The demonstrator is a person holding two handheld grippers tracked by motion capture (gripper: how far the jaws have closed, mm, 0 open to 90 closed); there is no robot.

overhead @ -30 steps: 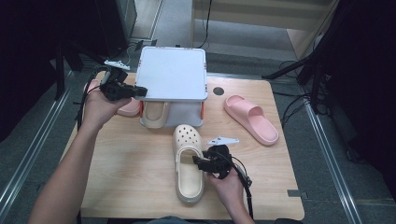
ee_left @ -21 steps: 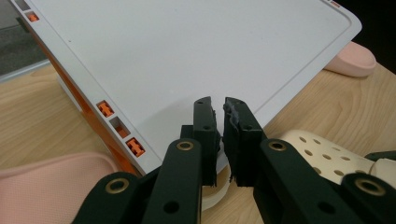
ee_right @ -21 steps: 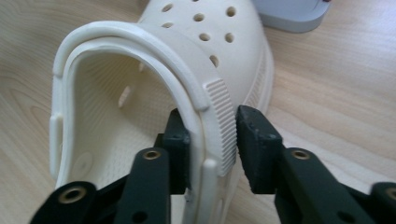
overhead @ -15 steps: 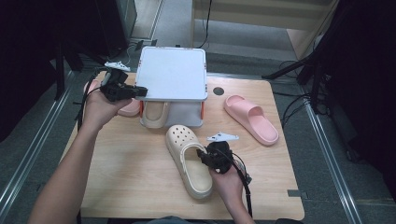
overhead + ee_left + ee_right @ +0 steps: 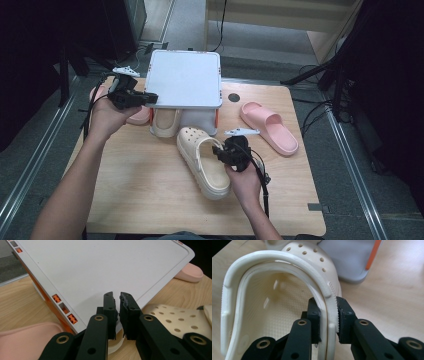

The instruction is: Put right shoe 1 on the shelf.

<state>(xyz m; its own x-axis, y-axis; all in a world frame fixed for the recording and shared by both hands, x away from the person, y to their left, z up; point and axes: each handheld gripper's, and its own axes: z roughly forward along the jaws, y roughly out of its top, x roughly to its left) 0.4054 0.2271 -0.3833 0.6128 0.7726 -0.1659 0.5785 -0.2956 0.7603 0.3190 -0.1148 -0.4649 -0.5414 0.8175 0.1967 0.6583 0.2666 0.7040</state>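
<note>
Clog point(image 5: 287, 297) side wall + strap pinched btwn R gripper point(image 5: 329, 322) jaws, seemingly lifted

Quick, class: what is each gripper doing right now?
Left gripper: shut on the edge of the white lid.
Right gripper: jaws have just been closing, now shut on the cream clog side wall.

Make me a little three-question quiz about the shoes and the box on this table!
1. True or false: the right tool is clamped on the side wall of the cream clog.
2. What is the left tool pinching? A) the pink slide B) the edge of the white lid C) a cable
3. Which shoe lies alone at the right of the wooden table?

Key:
1. True; its jaws have just been closing on the clog's wall.
2. B, the white lid of the storage box.
3. The pink slide.
</note>
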